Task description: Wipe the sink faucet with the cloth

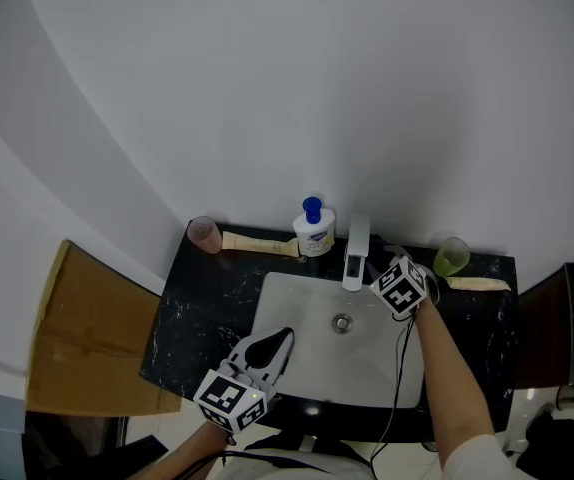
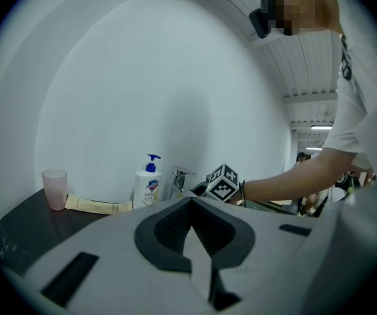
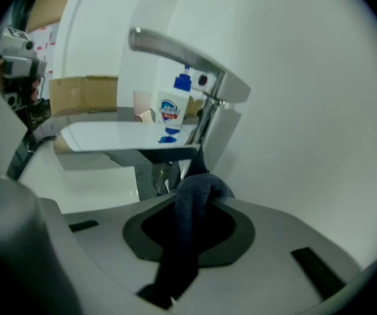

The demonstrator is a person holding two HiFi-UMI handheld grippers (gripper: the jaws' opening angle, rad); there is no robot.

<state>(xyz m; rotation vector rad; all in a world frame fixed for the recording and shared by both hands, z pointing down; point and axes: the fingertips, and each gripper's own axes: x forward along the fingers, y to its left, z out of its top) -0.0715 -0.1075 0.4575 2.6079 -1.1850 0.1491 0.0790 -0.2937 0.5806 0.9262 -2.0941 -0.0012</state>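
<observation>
The chrome faucet [image 1: 355, 253] stands at the back rim of the white sink [image 1: 297, 368]. My right gripper [image 1: 377, 271] sits just right of the faucet, its marker cube [image 1: 399, 286] facing up. In the right gripper view this gripper [image 3: 198, 190] is shut on a dark blue-grey cloth [image 3: 190, 235], whose bunched end lies against the lower part of the faucet [image 3: 209, 120], under the spout [image 3: 175, 48]. My left gripper [image 1: 275, 344] hangs over the sink's front left, shut, with nothing in it. Its closed tips [image 2: 190, 205] point toward the faucet [image 2: 179, 181].
On the dark counter [image 1: 192, 313] stand a pink cup [image 1: 204, 234], a cream tube [image 1: 259, 243], a soap bottle [image 1: 314, 230] with a blue pump, and a green cup [image 1: 451, 257]. A cardboard box [image 1: 87, 338] sits to the left. The drain [image 1: 342, 322] lies mid-basin.
</observation>
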